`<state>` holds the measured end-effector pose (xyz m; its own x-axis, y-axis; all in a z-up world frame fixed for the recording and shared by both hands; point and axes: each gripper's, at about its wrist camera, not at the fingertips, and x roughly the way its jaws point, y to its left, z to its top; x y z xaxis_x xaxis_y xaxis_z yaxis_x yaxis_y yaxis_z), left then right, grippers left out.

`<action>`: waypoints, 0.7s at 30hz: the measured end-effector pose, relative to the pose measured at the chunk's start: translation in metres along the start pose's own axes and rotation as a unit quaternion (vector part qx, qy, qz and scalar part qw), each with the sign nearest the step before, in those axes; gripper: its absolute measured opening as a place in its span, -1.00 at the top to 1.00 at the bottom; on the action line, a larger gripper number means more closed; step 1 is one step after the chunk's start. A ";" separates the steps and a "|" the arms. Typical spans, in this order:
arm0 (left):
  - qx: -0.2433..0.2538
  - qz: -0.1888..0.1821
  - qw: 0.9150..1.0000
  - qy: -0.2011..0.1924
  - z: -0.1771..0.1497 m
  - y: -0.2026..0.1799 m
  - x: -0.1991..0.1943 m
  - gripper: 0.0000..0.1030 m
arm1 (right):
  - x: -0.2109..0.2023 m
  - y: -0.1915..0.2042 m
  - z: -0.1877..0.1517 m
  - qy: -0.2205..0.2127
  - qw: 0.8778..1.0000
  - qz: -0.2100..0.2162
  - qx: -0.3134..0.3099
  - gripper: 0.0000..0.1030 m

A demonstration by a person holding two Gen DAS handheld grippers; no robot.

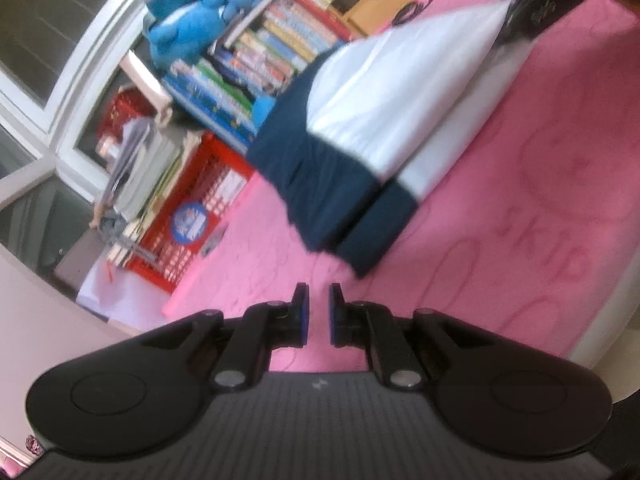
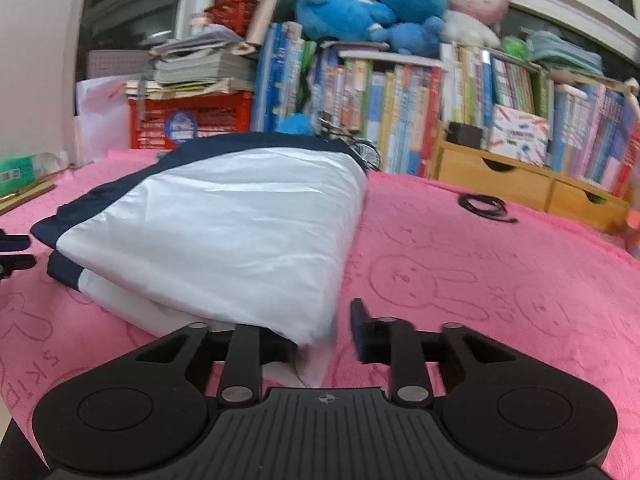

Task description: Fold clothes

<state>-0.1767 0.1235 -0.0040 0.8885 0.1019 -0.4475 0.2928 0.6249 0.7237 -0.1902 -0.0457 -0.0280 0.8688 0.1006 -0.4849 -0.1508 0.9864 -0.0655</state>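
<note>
A folded white garment with navy trim [image 2: 224, 232] lies on the pink bunny-print towel [image 2: 480, 280]. My right gripper [image 2: 320, 320] is open at the garment's near right corner. Its right finger [image 2: 362, 332] shows bare, while the left finger is hidden under the white cloth, so the corner lies between the jaws. In the left wrist view the garment [image 1: 372, 112] sits ahead, navy end nearest. My left gripper [image 1: 319, 304] hovers over the towel short of that end, its pads a narrow gap apart with nothing between them. The right gripper [image 1: 536, 4] appears as a dark shape at the garment's far end.
Behind the towel stand a packed bookshelf [image 2: 400, 112], a red crate [image 2: 192, 120] under stacked papers, blue plush toys [image 2: 360, 4] and a wooden drawer box [image 2: 520, 180]. A black cable [image 2: 484, 204] lies on the towel at the right. A small bicycle model [image 2: 360, 148] stands behind the garment.
</note>
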 end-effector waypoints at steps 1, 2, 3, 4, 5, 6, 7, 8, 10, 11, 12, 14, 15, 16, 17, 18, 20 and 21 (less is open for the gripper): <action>-0.001 -0.004 1.000 -0.007 0.002 -0.002 -0.003 0.80 | -0.002 -0.001 -0.001 0.006 1.000 0.001 0.009 0.24; -0.002 -0.008 1.000 -0.014 0.004 -0.004 -0.005 0.79 | -0.004 -0.002 -0.004 0.012 1.000 0.009 0.019 0.16; -0.002 -0.012 1.000 -0.020 0.006 -0.006 -0.008 0.79 | -0.005 -0.002 -0.006 0.013 1.000 0.011 0.024 0.16; -0.001 -0.016 0.999 -0.027 0.008 -0.008 -0.010 0.78 | -0.006 -0.001 -0.008 0.014 0.999 0.014 0.030 0.15; 0.001 -0.020 0.999 -0.034 0.011 -0.011 -0.011 0.78 | -0.007 0.000 -0.011 0.015 0.999 0.017 0.035 0.15; 0.002 -0.024 0.999 -0.041 0.013 -0.014 -0.013 0.78 | -0.008 0.000 -0.012 0.016 0.999 0.020 0.041 0.14; 0.004 -0.028 0.998 -0.048 0.016 -0.016 -0.015 0.76 | -0.008 -0.003 -0.011 0.017 0.999 0.024 0.045 0.21; 0.008 -0.033 0.998 -0.057 0.019 -0.019 -0.018 0.74 | -0.008 -0.005 -0.009 0.018 0.998 0.028 0.050 0.39; 0.016 -0.043 0.996 -0.074 0.024 -0.024 -0.021 0.64 | -0.009 -0.010 -0.006 0.019 0.997 0.037 0.060 0.58; 0.020 -0.047 0.995 -0.082 0.026 -0.027 -0.023 0.60 | -0.009 -0.012 -0.005 0.020 0.997 0.041 0.064 0.65; 0.026 -0.052 0.994 -0.089 0.029 -0.031 -0.024 0.56 | -0.009 -0.015 -0.003 0.021 0.996 0.046 0.069 0.65; 0.039 -0.063 0.992 -0.103 0.035 -0.040 -0.025 0.54 | -0.009 -0.020 0.000 0.022 0.995 0.054 0.079 0.66; 0.046 -0.069 0.990 -0.111 0.038 -0.044 -0.025 0.51 | -0.009 -0.022 0.002 0.022 0.995 0.059 0.083 0.66; 0.054 -0.074 0.989 -0.119 0.042 -0.049 -0.025 0.45 | -0.010 -0.025 0.006 0.021 0.994 0.066 0.087 0.66; 0.060 -0.078 0.987 -0.126 0.045 -0.054 -0.025 0.42 | -0.012 -0.027 0.009 0.020 0.993 0.071 0.089 0.66; 0.065 -0.082 0.986 -0.133 0.049 -0.058 -0.024 0.41 | -0.013 -0.029 0.013 0.018 0.993 0.076 0.092 0.66; 0.073 -0.086 0.983 -0.147 0.057 -0.065 -0.020 0.39 | -0.016 -0.031 0.020 0.015 0.992 0.082 0.093 0.66; 0.075 -0.085 0.982 -0.153 0.061 -0.068 -0.018 0.38 | -0.017 -0.031 0.021 0.014 0.992 0.083 0.092 0.66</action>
<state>-0.1904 0.0319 -0.0130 0.8802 -0.2449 -0.4064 0.4741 0.4887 0.7324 -0.1899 -0.0757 0.0006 0.8256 0.2632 -0.4992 -0.2008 0.9637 0.1760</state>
